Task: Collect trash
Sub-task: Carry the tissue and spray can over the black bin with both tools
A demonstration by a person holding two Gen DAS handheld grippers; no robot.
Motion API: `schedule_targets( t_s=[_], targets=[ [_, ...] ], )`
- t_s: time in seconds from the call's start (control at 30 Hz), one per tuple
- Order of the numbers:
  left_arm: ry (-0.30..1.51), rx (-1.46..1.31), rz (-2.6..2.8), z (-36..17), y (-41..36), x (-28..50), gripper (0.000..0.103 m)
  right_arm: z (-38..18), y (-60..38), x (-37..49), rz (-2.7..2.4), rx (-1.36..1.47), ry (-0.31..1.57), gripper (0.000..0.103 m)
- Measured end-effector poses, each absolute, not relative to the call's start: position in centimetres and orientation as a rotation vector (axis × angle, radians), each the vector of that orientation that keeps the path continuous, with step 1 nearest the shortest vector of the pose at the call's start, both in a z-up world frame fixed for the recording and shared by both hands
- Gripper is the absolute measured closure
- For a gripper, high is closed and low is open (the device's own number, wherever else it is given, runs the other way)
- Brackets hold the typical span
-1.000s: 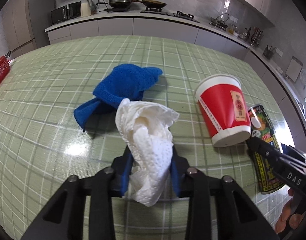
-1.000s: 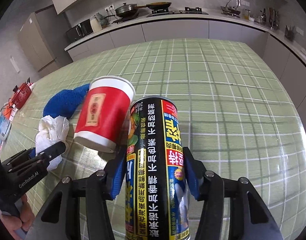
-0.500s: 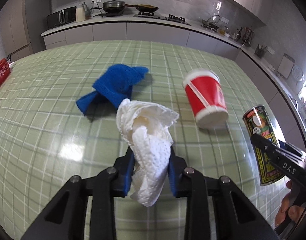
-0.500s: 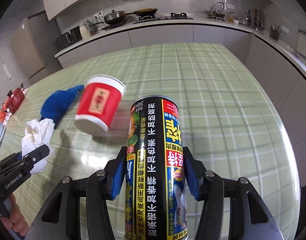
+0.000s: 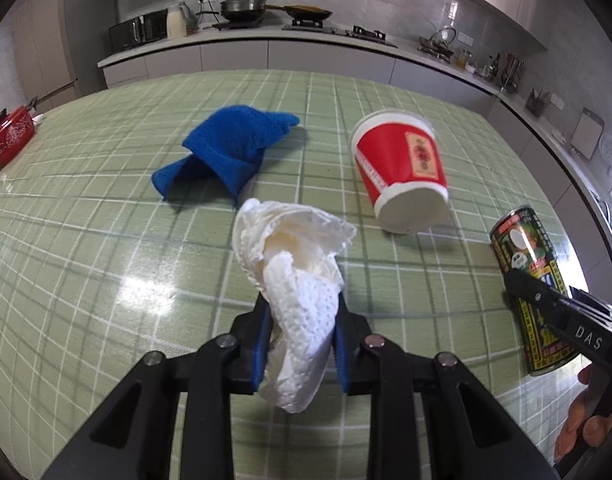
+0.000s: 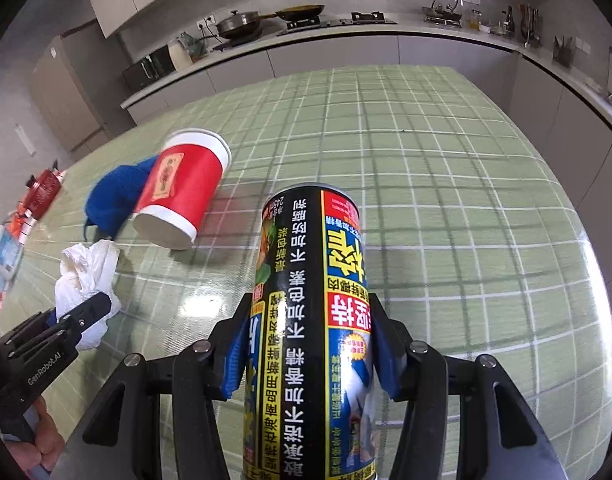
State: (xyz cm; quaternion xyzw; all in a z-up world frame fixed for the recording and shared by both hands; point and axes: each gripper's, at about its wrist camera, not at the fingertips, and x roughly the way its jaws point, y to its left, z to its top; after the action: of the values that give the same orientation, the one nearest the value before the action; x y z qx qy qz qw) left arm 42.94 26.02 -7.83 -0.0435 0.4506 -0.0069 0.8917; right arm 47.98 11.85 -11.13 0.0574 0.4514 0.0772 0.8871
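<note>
My left gripper [image 5: 302, 320] is shut on a crumpled white paper towel [image 5: 294, 264] and holds it above the green checked table [image 5: 86, 240]. My right gripper [image 6: 311, 344] is shut on a black drink can [image 6: 313, 320] with printed labels, held lengthwise between the blue pads. The can also shows in the left wrist view [image 5: 529, 280]. The towel shows in the right wrist view [image 6: 86, 276]. A red paper cup [image 5: 401, 176] lies on its side on the table, its bottom toward me; it also shows in the right wrist view [image 6: 182, 192].
A blue cloth [image 5: 230, 152] lies bunched on the table beyond the towel. A red pot [image 5: 10, 136] stands at the table's far left edge. A kitchen counter [image 5: 266, 40] with pans runs behind the table.
Both grippers have lifted and pulled back from the table with their loads. The red cup has rolled a little and lies apart from the can.
</note>
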Motion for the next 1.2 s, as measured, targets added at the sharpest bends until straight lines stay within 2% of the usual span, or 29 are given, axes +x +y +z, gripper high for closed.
schedule_targets(
  t_s=[0.3,0.7,0.93,1.2],
  targets=[
    [0.88,-0.076,-0.094,-5.1,24.6,40.4,0.075,-8.4,9.0,44.1,0.113,0.186,0.853,0.048],
    [0.881,-0.075,-0.319,-4.3,19.0,36.0,0.075,-7.2,0.6,33.3,-0.094,0.308,0.843,0.048],
    [0.85,-0.028,-0.413,-2.8,11.3,33.5,0.075,-6.7,-8.0,28.9,-0.176,0.384,0.792,0.048],
    [0.858,0.004,-0.473,-3.0,-4.2,31.8,0.075,-9.2,-22.9,27.0,-0.212,0.415,0.812,0.048]
  ],
)
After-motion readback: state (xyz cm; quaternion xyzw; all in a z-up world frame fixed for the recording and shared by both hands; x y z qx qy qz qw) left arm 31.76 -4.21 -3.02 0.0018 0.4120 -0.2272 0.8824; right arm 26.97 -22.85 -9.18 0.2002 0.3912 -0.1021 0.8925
